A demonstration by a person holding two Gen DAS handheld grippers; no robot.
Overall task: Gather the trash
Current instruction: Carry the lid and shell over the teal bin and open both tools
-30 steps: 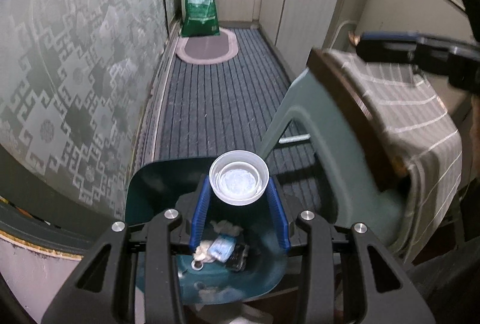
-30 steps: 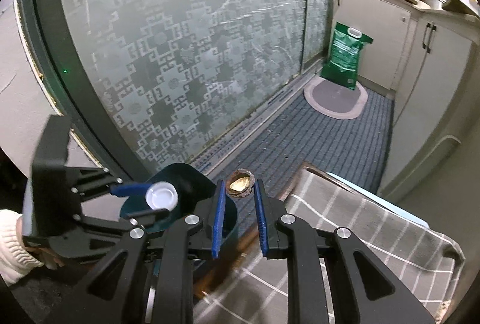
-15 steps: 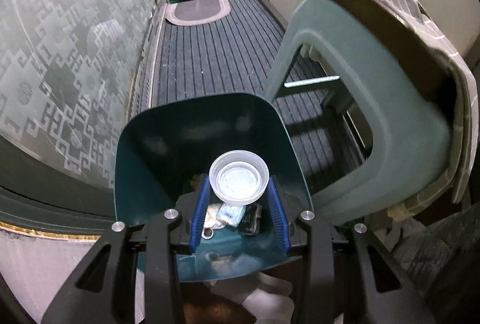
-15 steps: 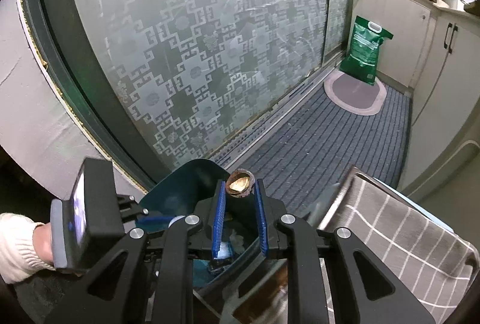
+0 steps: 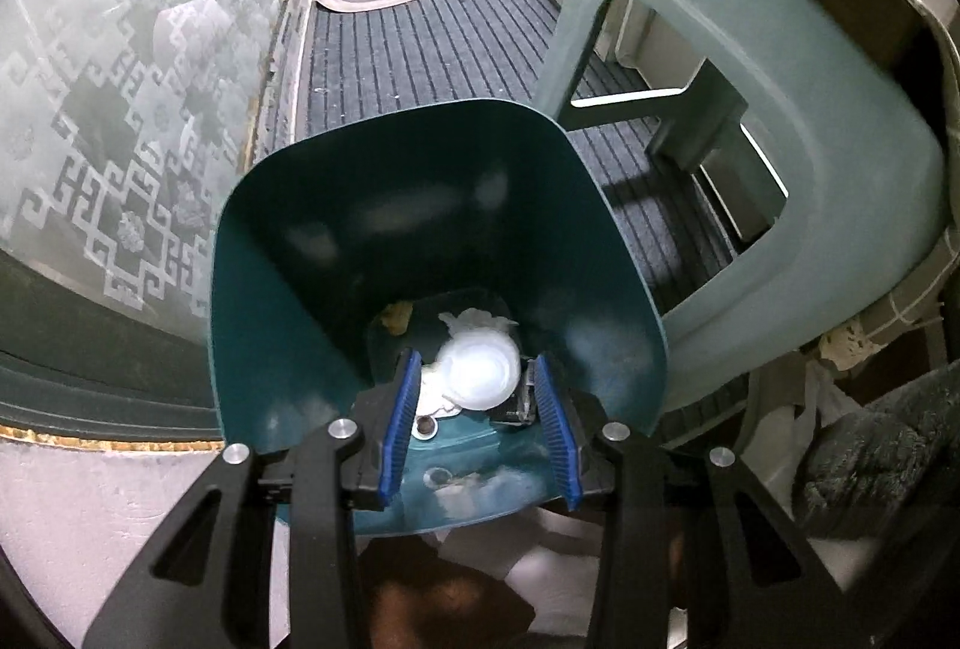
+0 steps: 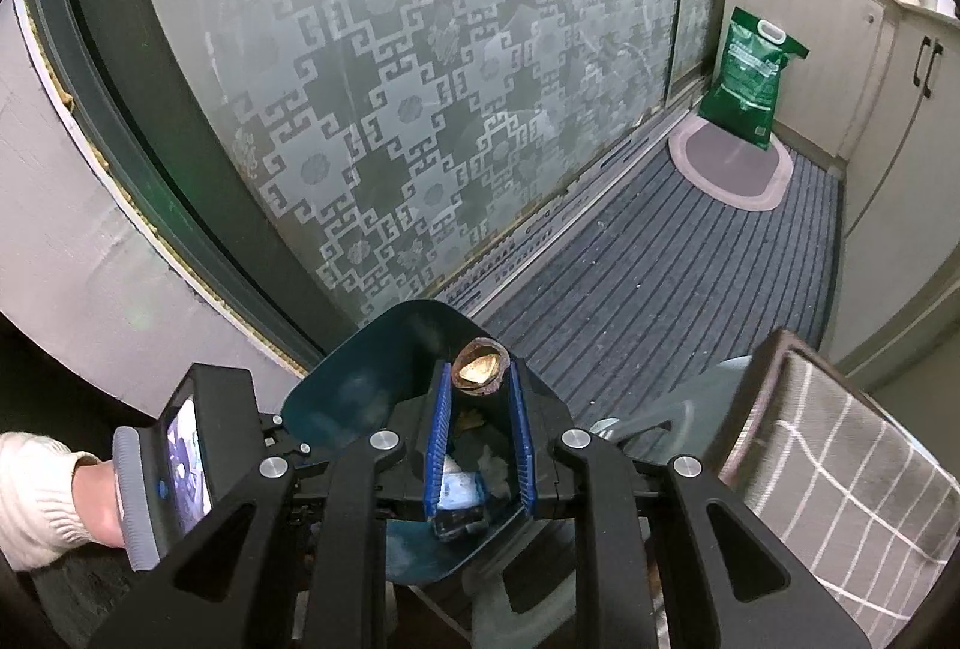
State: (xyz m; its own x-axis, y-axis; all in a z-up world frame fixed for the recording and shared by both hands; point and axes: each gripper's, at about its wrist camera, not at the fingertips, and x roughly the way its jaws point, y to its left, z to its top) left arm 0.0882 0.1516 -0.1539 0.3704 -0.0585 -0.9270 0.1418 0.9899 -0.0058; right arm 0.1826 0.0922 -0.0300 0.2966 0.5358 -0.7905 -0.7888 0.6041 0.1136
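Right tool [image 6: 479,430] pinching a walnut shell [image 6: 478,368] directly above the teal bin [image 6: 360,385], left tool [image 5: 477,409] half-spread around a white cup [image 5: 480,370] low inside it.

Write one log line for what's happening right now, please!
left gripper: white cup between jaws, grip unclear | right gripper: shut on nutshell | both over teal bin | trash inside

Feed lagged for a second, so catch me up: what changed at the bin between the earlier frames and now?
The left gripper came down into the teal bin and its white cup now looks blurred and lower among the trash, apparently let go. The right gripper moved over the bin, still pinching the nutshell. The bin itself stayed put.
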